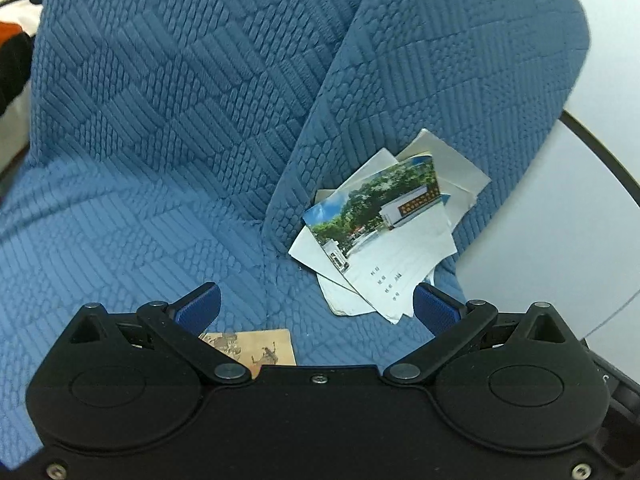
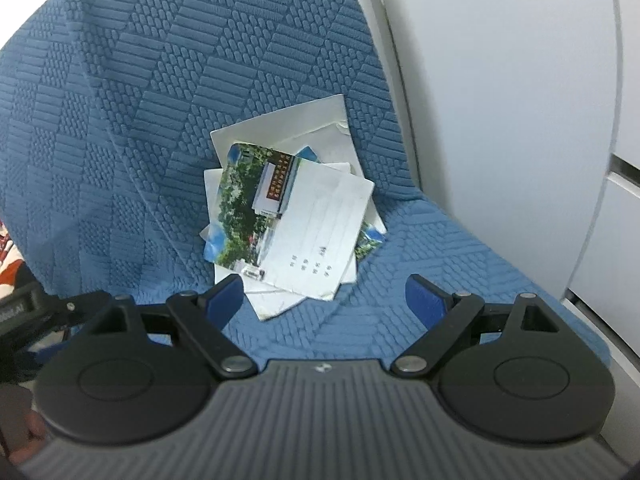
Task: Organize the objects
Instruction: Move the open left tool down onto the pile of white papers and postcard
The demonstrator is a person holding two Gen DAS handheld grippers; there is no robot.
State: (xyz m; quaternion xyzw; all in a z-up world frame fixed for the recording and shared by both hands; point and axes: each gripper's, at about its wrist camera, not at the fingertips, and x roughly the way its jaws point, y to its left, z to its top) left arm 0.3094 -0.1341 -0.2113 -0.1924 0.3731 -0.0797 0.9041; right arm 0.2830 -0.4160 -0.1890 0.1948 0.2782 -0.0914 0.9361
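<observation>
Postcards and white paper sheets in a loose overlapping pile (image 2: 292,216) lie on the blue quilted sofa cover (image 2: 160,100), in the corner where seat meets backrest — the top card shows trees and a white building. Right tongs (image 2: 324,300) stand wide apart with nothing between them, just near of the pile. Left tongs (image 1: 316,304) are apart too (empty), with a tan illustrated card (image 1: 260,350) lying beneath them on the seat. White cabinet panels (image 2: 500,100) stand to the right.

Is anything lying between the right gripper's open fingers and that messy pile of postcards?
Only bare blue quilted cover, seen in the right wrist view between the right gripper and postcards.
</observation>
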